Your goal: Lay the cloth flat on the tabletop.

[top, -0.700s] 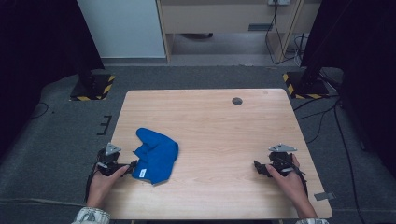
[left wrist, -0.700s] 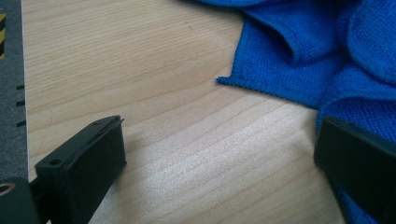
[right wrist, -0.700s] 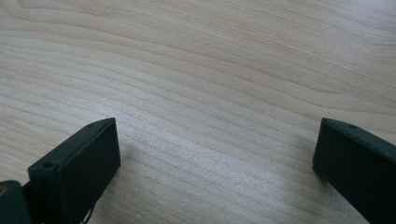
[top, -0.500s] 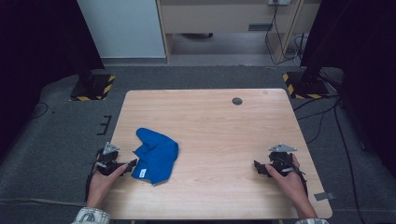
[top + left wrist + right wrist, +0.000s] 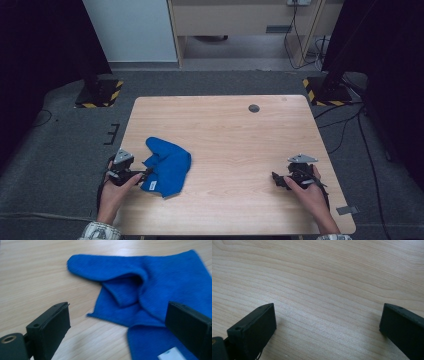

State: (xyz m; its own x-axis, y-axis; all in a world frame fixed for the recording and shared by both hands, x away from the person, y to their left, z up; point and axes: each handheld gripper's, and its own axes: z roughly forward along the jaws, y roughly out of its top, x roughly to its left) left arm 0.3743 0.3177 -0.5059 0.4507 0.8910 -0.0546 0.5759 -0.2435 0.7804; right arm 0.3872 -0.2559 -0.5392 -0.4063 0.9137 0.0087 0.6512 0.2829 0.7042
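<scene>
A crumpled blue cloth (image 5: 167, 166) with a white label lies on the left part of the wooden table (image 5: 230, 135). My left gripper (image 5: 145, 172) rests at the table's left edge, open, its tips at the cloth's near-left border. In the left gripper view the cloth (image 5: 150, 287) spreads ahead of the wide-apart jaws, with nothing pinched between them. My right gripper (image 5: 276, 177) lies open near the table's front right, pointing left over bare wood (image 5: 324, 290), far from the cloth.
A small dark round grommet (image 5: 254, 108) sits in the tabletop near the far edge. Stands with yellow-black striped bases (image 5: 100, 94) flank the table on the grey carpet. Cables (image 5: 345, 120) trail on the floor at the right.
</scene>
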